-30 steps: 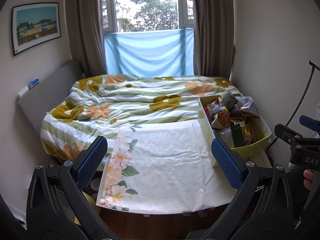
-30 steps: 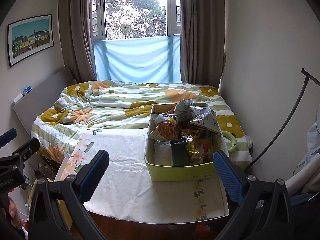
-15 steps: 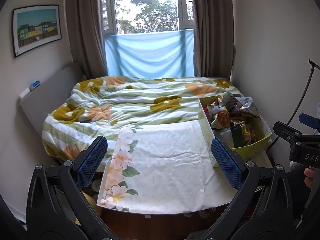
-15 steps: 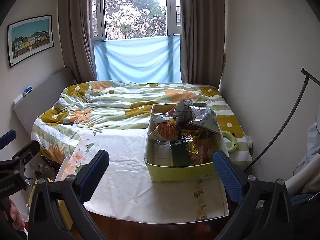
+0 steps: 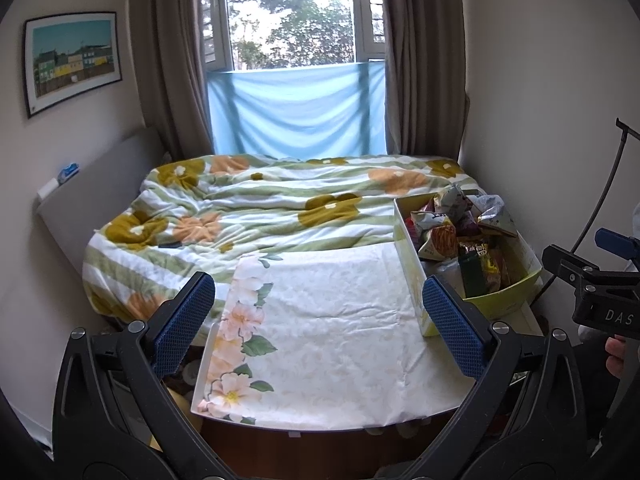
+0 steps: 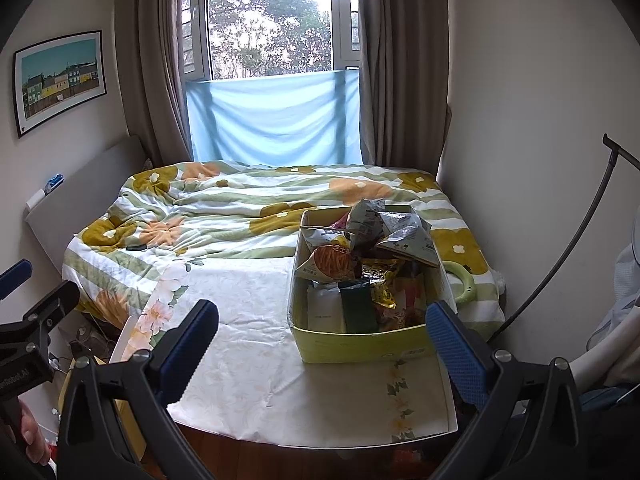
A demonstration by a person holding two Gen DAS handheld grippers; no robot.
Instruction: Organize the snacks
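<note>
A yellow-green box (image 6: 360, 346) (image 5: 516, 288) full of snack bags (image 6: 360, 240) (image 5: 448, 220) sits on a white floral-cloth table (image 6: 256, 320) (image 5: 328, 320) at the foot of a bed. In the box an orange chips bag (image 6: 330, 262) lies at the left, a dark green packet (image 6: 358, 304) and a white packet (image 6: 324, 308) stand at the front. My left gripper (image 5: 318, 316) hangs open before the bare cloth, left of the box. My right gripper (image 6: 320, 336) is open in front of the box, holding nothing.
A bed with a flowered green-striped duvet (image 6: 224, 216) lies behind the table. A window with brown curtains and a blue cloth (image 6: 276, 116) is at the back. A grey headboard (image 6: 80, 184) is left, a wall and a black stand rod (image 6: 568, 248) right.
Both views have barely shifted; the left gripper has tilted slightly. Both grippers stay open and nothing on the table has moved.
</note>
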